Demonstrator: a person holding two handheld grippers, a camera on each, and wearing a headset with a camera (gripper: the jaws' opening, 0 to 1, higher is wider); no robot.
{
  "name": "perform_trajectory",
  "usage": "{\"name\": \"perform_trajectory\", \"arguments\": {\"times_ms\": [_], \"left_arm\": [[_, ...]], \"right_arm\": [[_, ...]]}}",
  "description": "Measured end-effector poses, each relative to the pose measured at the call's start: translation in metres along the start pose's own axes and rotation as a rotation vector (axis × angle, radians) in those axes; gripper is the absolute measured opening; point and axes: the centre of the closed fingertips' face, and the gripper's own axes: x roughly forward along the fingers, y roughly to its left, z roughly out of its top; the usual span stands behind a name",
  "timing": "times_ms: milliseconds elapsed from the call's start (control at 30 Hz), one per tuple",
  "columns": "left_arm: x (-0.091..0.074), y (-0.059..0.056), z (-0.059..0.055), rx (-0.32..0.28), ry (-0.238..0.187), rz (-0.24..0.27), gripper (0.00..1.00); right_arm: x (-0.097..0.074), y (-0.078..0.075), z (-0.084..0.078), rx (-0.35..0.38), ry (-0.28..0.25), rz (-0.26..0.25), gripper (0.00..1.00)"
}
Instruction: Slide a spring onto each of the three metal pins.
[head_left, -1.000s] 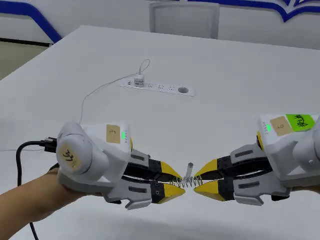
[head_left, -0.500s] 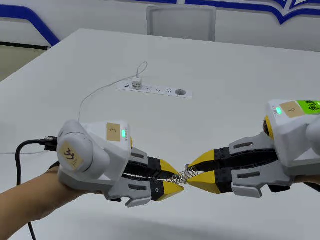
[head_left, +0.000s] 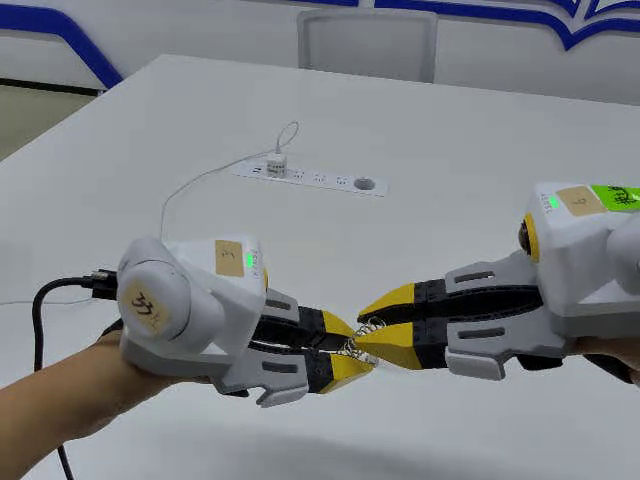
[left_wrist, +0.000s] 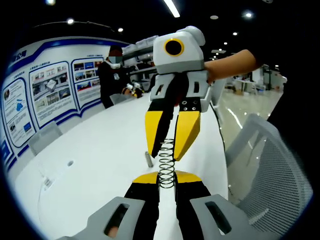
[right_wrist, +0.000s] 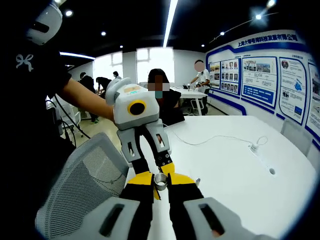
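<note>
- The spring (head_left: 360, 338) is in the air, above the near part of the bench (head_left: 400, 120), stretched between the two claw tips.
- The left claw (head_left: 356, 353) is pinching one end of the spring. Its own view shows the coil rising from between its pressed yellow tips.
- The right claw (head_left: 362, 327) comes in from the right, its jaws closed around the other end. Its own view shows the coil end-on between its tips.
- One metal pin (left_wrist: 148, 159) stands upright on the bench just beyond the claws, and it is bare.
- Judged from this, the task is at an early stage. A spring is in hand but not yet on a pin, and I see no pin carrying one.
- I cannot tell where the other two pins and the remaining springs are.
- What is left is to line the open end of the coil over the pin, slide it down, then repeat.
</note>
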Motion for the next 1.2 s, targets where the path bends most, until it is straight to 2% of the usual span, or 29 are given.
{"name": "perform_trajectory", "arguments": {"times_ms": [133, 233, 300, 333, 433, 533, 633, 767, 1033, 1200], "left_arm": [[-0.001, 0.0, 0.002, -0.016, -0.01, -0.002, 0.1], [-0.004, 0.003, 0.002, -0.028, -0.02, 0.01, 0.11], [-0.006, 0.003, 0.004, -0.084, -0.039, 0.008, 0.11], [-0.008, 0.003, 0.005, -0.131, -0.057, 0.005, 0.11], [-0.014, 0.008, 0.005, -0.136, -0.071, 0.019, 0.12], [-0.019, 0.013, 0.002, -0.132, -0.06, 0.041, 0.13], [-0.023, 0.016, -0.008, -0.15, -0.028, 0.044, 0.21], [-0.033, 0.023, -0.016, -0.173, -0.017, 0.064, 0.29], [-0.056, 0.037, -0.018, -0.184, -0.037, 0.117, 0.41], [-0.07, 0.049, -0.014, -0.193, -0.08, 0.17, 0.52]], "right_arm": [[0.002, -0.001, 0.005, 0.035, -0.009, -0.005, 0.11], [0.003, -0.003, 0.007, 0.028, -0.001, -0.013, 0.11], [0.004, -0.005, 0.008, 0.044, 0.002, -0.012, 0.11], [0.004, -0.005, 0.01, 0.049, 0.0, -0.012, 0.11], [0.006, -0.007, 0.014, 0.055, -0.001, -0.012, 0.11], [0.006, -0.013, 0.016, 0.044, 0.006, -0.025, 0.11], [0.005, -0.02, 0.02, 0.044, -0.001, -0.038, 0.11], [0.0, -0.033, 0.024, 0.031, 0.002, -0.067, 0.11], [-0.008, -0.065, 0.01, 0.054, 0.044, -0.149, 0.11], [-0.005, -0.078, -0.005, 0.068, 0.085, -0.176, 0.11]]}}
